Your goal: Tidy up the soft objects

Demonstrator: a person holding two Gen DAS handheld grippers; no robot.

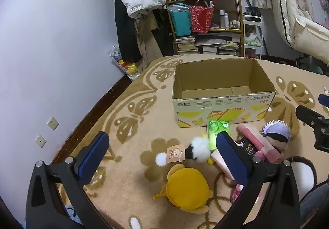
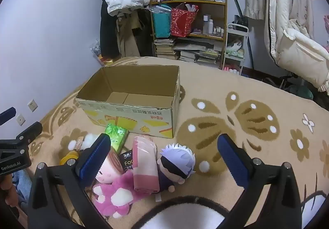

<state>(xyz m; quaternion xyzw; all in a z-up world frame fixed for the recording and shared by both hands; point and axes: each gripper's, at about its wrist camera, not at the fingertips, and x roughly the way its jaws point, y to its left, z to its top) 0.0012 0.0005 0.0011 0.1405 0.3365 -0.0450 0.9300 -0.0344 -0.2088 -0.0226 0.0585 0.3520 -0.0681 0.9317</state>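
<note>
Right-wrist view showed the soft objects, among them a white-haired doll (image 2: 177, 160), a rolled pink towel (image 2: 145, 165) and a pink plush (image 2: 115, 198), heaped just in front of the empty cardboard box (image 2: 131, 117). In my judgement, the step would go best taking one item at a time by its bulk and setting it inside the box. Right gripper (image 2: 164, 157) and left gripper (image 1: 162, 157) both stood wide, holding and touching nothing.

Pink plush (image 2: 115, 198) partly hidden behind left finger (face covered); box print (image 2: 152, 114) illegible.
</note>
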